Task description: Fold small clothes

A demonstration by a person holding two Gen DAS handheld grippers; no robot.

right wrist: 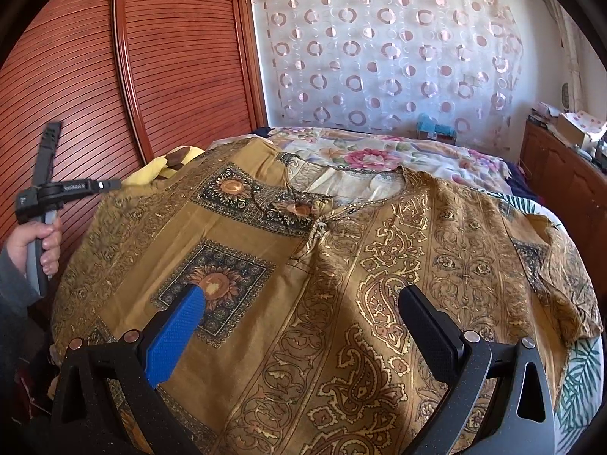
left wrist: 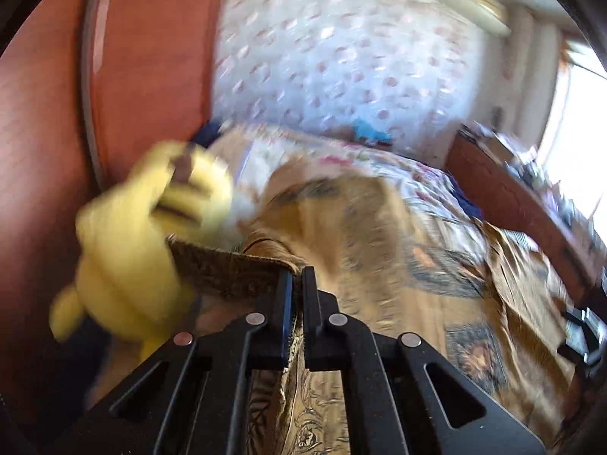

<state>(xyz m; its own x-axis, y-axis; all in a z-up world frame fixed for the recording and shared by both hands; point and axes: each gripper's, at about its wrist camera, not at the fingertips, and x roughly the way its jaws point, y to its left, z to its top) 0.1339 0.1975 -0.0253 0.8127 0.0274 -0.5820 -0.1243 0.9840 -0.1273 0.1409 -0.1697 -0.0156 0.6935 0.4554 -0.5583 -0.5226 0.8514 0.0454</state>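
Fabric of a mustard-gold patterned tunic (right wrist: 341, 265) lies spread over the bed (right wrist: 398, 155), neckline at the far side. The left claw (left wrist: 297, 284) is clenched on a fold of the tunic's edge (left wrist: 227, 269), beside a blurred yellow plush toy (left wrist: 144, 235). The right claw (right wrist: 303, 326) hovers released above the tunic's near middle, nothing between its fingers.

A home bedroom: a bed (right wrist: 398, 151) with floral bedding, a slatted wooden wardrobe (right wrist: 170, 57) on the left, a circle-patterned curtain (right wrist: 379, 49) behind.
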